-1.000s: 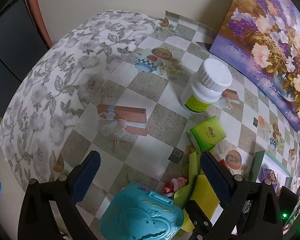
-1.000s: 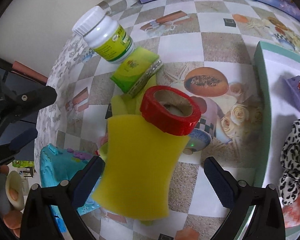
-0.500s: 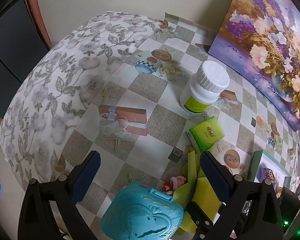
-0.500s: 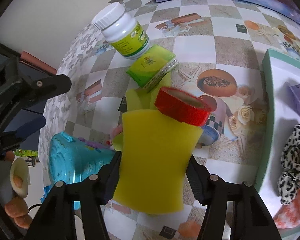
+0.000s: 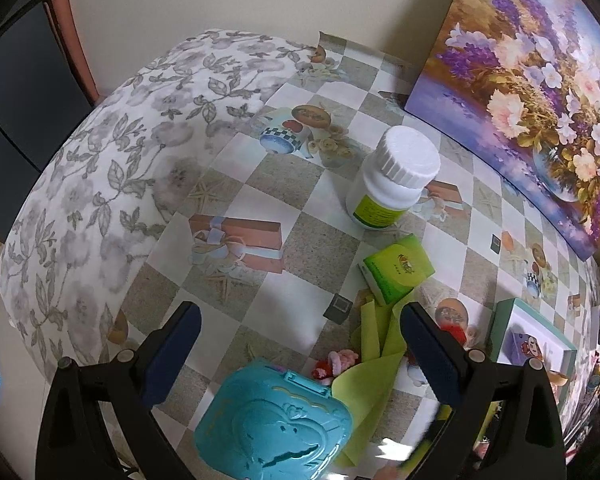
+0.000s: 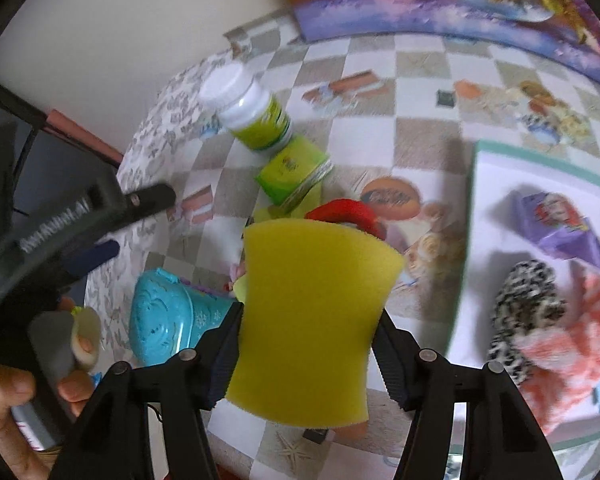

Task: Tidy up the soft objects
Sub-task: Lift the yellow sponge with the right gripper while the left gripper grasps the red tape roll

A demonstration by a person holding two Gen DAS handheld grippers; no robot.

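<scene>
Sponge [image 6: 312, 312] clamped in right gripper [image 6: 306, 354]
Left gripper [image 5: 300, 354] gapes empty above the teal toy case [image 5: 274, 424]; red tape roll [image 6: 346, 212] lies beyond the sponge.

Yellow sponge [image 6: 312, 320] – porous, matt foam; teal case [image 5: 274, 424] – glossy moulded plastic; tabletop [image 5: 300, 292] cover smooth, printed.

Soft daylight, fisheye warp, motion blur
</scene>
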